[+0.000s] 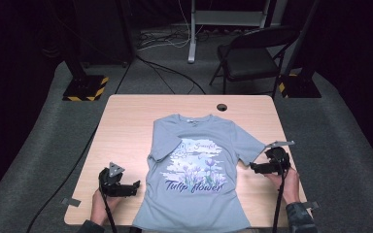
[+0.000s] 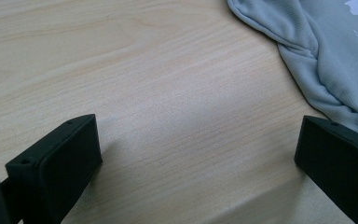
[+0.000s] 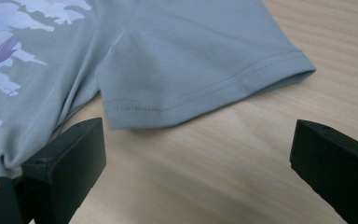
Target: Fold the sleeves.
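Left gripper sits wide open and empty beside my shirt, which lies flat mid-table; right gripper, equally wide and empty, nears the sleeve. I'd say folding hasn't started

Table: bare wood along the left edge, the right edge and the far edge; a gripper can pass freely there. Shirt: lies flat down the middle, from near the far edge to over the near edge, blocking the centre strip. Hole: small, near the far edge, just beyond the shirt's right shoulder. Left gripper: occupies the near left corner, jaws wide apart over bare wood, just beside the shirt. Right gripper: by the right edge, jaws wide apart at the sleeve hem.
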A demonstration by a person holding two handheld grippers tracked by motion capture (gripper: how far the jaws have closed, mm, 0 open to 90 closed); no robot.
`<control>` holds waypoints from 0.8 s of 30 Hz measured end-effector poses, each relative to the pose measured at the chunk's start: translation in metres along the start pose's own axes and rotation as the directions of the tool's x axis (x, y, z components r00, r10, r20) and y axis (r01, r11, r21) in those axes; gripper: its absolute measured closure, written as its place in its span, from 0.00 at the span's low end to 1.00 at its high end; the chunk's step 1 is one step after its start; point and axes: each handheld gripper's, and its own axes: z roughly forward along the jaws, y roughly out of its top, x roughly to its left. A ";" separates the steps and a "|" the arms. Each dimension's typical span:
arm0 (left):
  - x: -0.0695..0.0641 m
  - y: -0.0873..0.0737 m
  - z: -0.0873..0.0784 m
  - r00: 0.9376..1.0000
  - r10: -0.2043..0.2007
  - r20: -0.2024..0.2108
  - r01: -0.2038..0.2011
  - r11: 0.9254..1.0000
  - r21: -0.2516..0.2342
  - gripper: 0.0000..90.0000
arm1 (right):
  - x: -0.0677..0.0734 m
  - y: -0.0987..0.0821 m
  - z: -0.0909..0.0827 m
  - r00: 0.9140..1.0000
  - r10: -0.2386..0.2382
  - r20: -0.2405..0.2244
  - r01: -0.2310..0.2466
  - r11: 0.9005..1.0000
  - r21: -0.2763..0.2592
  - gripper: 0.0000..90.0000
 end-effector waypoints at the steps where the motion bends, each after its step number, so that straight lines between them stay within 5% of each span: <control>1: 0.000 0.000 0.000 1.000 0.000 0.000 0.000 1.000 0.000 0.00 | -0.001 0.002 0.001 1.000 0.001 0.001 -0.001 1.000 0.003 0.03; 8: 0.000 0.000 0.000 1.000 0.002 0.003 -0.002 1.000 0.000 0.00 | -0.012 0.018 0.012 1.000 0.009 0.014 -0.010 0.999 0.030 0.03; 24: 0.000 0.000 0.000 1.000 0.008 0.008 -0.008 1.000 0.001 0.00 | -0.045 0.044 0.040 0.992 0.122 0.022 -0.123 0.988 0.096 0.01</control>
